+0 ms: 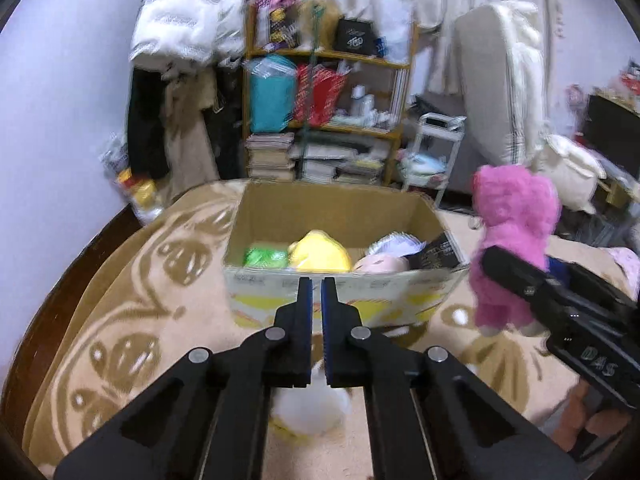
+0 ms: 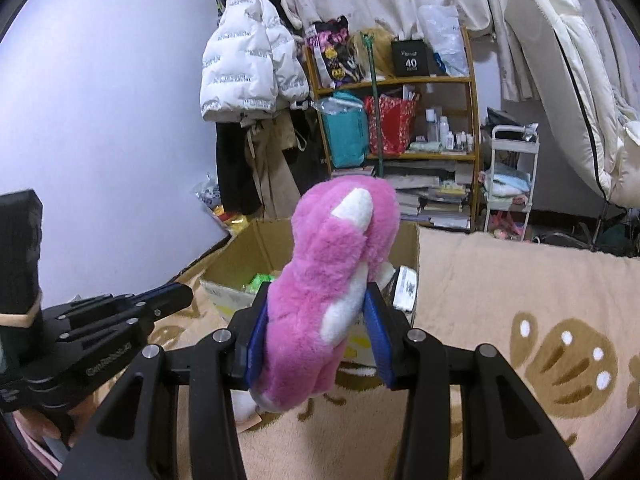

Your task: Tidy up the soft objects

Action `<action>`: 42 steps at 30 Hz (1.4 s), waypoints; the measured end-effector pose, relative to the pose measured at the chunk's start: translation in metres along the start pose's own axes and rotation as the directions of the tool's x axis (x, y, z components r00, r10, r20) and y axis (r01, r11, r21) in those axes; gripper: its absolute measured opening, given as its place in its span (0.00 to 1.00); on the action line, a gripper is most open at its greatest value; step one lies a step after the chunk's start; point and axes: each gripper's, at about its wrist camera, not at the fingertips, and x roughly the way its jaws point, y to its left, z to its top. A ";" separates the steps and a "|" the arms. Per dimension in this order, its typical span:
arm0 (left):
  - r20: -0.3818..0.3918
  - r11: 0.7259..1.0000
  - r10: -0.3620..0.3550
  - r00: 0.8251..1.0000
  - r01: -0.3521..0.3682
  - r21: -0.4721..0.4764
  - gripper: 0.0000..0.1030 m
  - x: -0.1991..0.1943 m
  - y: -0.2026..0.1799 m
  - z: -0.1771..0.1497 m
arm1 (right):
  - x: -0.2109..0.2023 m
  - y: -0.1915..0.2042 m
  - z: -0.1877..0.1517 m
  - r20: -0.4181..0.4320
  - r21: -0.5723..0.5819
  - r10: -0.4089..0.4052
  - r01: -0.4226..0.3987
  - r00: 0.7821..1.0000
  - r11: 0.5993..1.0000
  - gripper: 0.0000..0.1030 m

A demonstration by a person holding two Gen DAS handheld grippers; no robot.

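Right now the right gripper (image 2: pixel 316 344) is clamped on a pink plush toy (image 2: pixel 332 276); its blue pads (image 2: pixel 378 340) press into the toy's sides, and the toy stands up between them with white patches showing on its ear and belly; from the left wrist view the same pink plush toy (image 1: pixel 514 240) hangs above the rug, just to the right of the cardboard box, with the right gripper (image 1: pixel 520 276) gripping its lower half.

The left gripper (image 1: pixel 316 292) has its jaws drawn together with only a thin slit between the blue pads (image 1: pixel 306 308), and nothing is held between them; it points toward the near wall of the cardboard box (image 1: pixel 340 292); from the right wrist view the left gripper (image 2: pixel 176 296) sits at the left edge, near the box's corner.

The box sits open on a beige rug with a brown leaf pattern (image 1: pixel 132 320); inside it lie a green soft thing (image 1: pixel 264 258), a yellow plush (image 1: pixel 320 254) and a pale pink and white plush (image 1: pixel 384 260), side by side along the near wall; a white soft thing (image 1: pixel 310 400) lies on the rug below the left gripper, partly hidden by its arms.

Behind the box stands a wooden shelf (image 2: pixel 472 80) crowded with bags and books; a white puffer jacket (image 2: pixel 248 68) hangs to its left.
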 end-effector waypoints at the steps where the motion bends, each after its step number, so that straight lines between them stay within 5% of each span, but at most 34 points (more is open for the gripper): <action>1: -0.023 1.000 0.012 1.000 -0.012 -0.011 0.06 0.005 0.003 -0.003 | 0.003 -0.001 -0.002 -0.011 0.003 0.000 0.000 1.000 1.000 0.45; 9: -0.281 0.993 0.001 0.960 -0.033 -0.110 0.23 0.043 0.022 -0.030 | 0.012 -0.007 -0.005 -0.044 0.016 -0.003 0.003 0.999 1.000 0.45; 11: -0.328 0.994 -0.009 0.945 -0.028 -0.109 0.46 0.047 0.021 -0.036 | 0.012 -0.009 -0.006 -0.053 0.027 -0.002 0.004 0.999 1.000 0.45; 19: -0.401 0.998 -0.015 0.916 -0.010 -0.062 0.71 0.051 0.005 -0.058 | 0.012 -0.014 -0.008 -0.062 0.044 -0.002 0.004 0.998 0.999 0.45; 27: -0.510 0.999 0.028 0.860 -0.002 0.050 0.69 0.082 -0.017 -0.085 | 0.011 -0.015 -0.008 -0.061 0.039 -0.006 0.008 0.998 0.999 0.45; 34: -0.574 0.992 0.060 0.816 0.016 0.128 0.33 0.096 -0.031 -0.103 | 0.011 -0.017 -0.008 -0.061 0.041 -0.005 0.008 0.998 0.999 0.45; 42: -0.491 0.992 0.056 0.869 0.007 0.125 0.23 0.085 -0.030 -0.094 | 0.009 -0.020 -0.008 -0.058 0.040 -0.007 0.009 0.998 0.999 0.45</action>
